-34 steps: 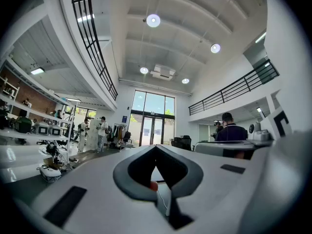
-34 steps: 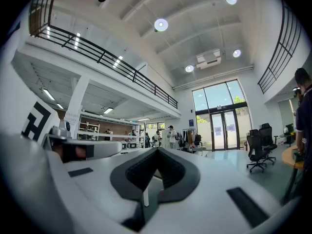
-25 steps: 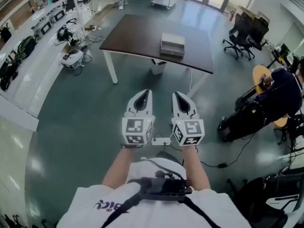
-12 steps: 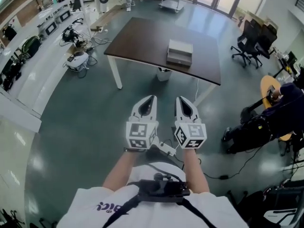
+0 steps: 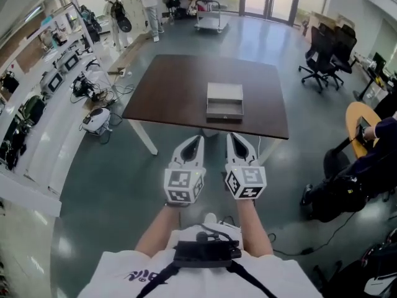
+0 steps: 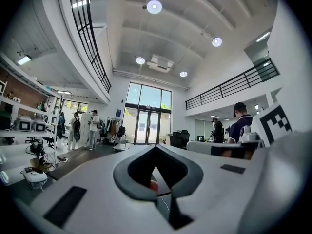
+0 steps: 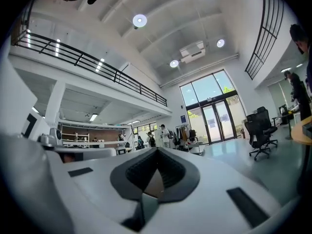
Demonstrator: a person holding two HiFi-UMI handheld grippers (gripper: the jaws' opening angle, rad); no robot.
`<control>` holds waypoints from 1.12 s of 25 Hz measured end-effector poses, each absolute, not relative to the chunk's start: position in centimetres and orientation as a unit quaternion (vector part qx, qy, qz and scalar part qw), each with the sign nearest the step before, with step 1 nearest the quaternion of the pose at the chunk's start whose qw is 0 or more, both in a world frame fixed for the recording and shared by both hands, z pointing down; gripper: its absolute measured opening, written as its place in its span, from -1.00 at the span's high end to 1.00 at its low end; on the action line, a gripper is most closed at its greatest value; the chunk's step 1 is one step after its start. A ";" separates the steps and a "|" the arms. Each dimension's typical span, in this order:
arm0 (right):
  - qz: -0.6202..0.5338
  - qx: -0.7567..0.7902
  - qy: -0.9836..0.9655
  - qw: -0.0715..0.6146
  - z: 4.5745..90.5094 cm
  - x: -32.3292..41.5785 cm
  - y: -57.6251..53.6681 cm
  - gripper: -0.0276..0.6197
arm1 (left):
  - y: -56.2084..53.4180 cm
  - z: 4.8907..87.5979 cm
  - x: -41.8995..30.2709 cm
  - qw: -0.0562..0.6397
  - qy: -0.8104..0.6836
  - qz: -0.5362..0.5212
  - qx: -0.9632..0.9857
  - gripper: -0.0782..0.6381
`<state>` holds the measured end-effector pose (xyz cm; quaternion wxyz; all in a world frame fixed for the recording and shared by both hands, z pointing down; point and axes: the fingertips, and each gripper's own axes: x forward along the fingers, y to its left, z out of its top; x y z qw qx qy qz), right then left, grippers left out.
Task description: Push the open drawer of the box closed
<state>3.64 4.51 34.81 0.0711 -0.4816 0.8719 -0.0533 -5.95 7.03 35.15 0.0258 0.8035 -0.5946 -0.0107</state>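
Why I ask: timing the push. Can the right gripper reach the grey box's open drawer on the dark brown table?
Probably not yet: the right gripper, jaws shut, hangs short of the dark brown table, apart from the grey box's drawer. Nothing blocks the way.

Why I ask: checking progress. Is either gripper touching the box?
No, the left gripper and right gripper hang short of the table bearing the box.
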 end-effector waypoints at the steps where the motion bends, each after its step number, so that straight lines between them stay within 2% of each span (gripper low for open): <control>1: -0.054 -0.483 0.871 0.069 35.3 4.0 3.3 0.90 | 5.7 35.4 -5.6 0.027 -0.594 -0.011 0.804 0.76; 9: -0.096 -0.487 0.867 0.034 40.2 3.9 -3.0 0.90 | -0.8 39.7 -5.5 0.067 -0.591 0.011 0.804 0.76; 28: -0.140 -0.513 0.846 -0.025 48.6 3.3 -16.6 0.90 | -16.2 47.0 -5.5 0.104 -0.551 0.054 0.827 0.76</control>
